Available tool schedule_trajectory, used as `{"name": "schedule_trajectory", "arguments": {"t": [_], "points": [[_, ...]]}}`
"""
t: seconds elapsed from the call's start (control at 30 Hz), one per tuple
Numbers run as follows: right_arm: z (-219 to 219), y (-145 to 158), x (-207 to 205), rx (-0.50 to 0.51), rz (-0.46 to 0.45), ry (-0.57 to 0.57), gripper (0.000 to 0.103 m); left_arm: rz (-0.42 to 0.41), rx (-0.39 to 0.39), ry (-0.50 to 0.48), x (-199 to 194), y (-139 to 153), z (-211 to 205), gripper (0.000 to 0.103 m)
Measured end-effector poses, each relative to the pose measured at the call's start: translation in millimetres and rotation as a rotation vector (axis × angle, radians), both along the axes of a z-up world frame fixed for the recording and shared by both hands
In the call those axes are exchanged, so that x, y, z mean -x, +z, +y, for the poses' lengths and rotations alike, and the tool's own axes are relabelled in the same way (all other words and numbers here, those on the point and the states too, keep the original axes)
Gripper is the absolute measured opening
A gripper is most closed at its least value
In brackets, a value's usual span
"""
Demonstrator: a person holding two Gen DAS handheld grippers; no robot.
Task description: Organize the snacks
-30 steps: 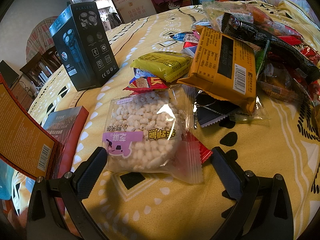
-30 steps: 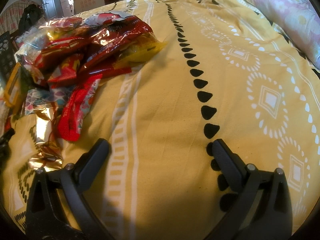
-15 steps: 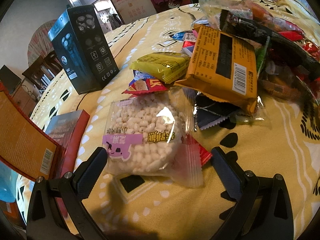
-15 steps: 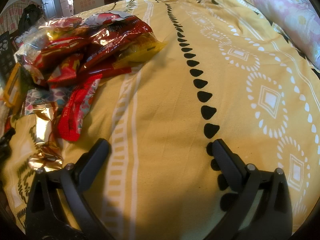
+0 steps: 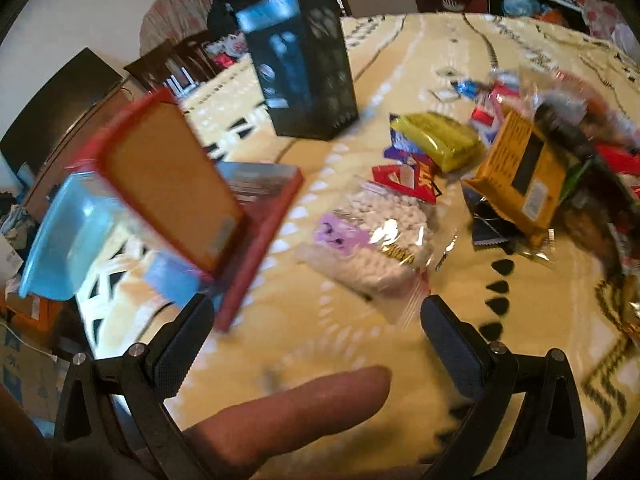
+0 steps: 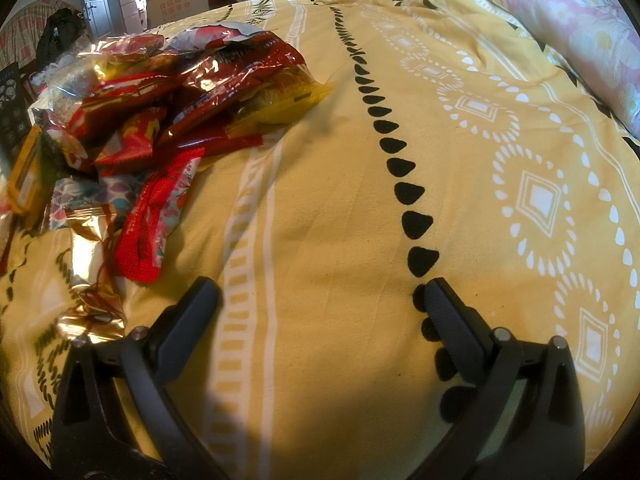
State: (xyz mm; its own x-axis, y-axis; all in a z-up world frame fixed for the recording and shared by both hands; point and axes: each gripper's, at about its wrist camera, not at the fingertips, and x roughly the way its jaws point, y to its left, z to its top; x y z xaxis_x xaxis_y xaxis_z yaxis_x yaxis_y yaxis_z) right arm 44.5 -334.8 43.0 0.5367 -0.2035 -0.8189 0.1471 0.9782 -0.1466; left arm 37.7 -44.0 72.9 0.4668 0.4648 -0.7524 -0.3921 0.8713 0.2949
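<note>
In the blurred left wrist view, a clear bag of white puffed snacks lies on the yellow patterned bedspread, just ahead of my open, empty left gripper. Behind it sit a yellow-green pack, a red wrapper and an orange pack. A person's finger shows below the jaws. My right gripper is open over bare bedspread. A heap of red and gold snack bags lies to its upper left.
A red-edged orange box leans over a blue bin at left, with a flat red box beside it. A black carton stands behind. A pink floral pillow borders the bed's right.
My left gripper has pulled back and swung left, so the puffed snack bag sits farther ahead and the blue bin and a finger have come into view. The right gripper has not moved.
</note>
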Motion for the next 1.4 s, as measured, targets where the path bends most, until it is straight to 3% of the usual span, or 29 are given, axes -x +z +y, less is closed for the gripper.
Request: {"name": "schedule_trajectory", "arguments": {"t": [0.13, 0.23, 0.43, 0.67, 1.13, 1.4], "points": [[-0.1, 0.0, -0.2, 0.000, 0.000, 0.000, 0.103, -0.046, -0.033, -0.027, 24.6, 30.4, -3.0, 0.103], [0.2, 0.3, 0.2, 0.000, 0.000, 0.000, 0.103, -0.081, -0.013, -0.025, 41.5, 60.0, -3.9, 0.103], [0.3, 0.6, 0.6, 0.000, 0.000, 0.000, 0.103, -0.033, 0.041, -0.042, 80.0, 91.6, 1.9, 0.103], [0.0, 0.5, 0.1, 0.000, 0.000, 0.000, 0.103, 0.066, 0.098, -0.031, 103.8, 80.8, 2.8, 0.103], [0.0, 0.4, 0.2, 0.000, 0.000, 0.000, 0.103, 0.088, 0.194, -0.129, 134.4, 89.4, 15.2, 0.103], [-0.2, 0.3, 0.0, 0.000, 0.000, 0.000, 0.103, 0.070, 0.173, -0.143, 148.6, 98.8, 13.4, 0.103]]}}
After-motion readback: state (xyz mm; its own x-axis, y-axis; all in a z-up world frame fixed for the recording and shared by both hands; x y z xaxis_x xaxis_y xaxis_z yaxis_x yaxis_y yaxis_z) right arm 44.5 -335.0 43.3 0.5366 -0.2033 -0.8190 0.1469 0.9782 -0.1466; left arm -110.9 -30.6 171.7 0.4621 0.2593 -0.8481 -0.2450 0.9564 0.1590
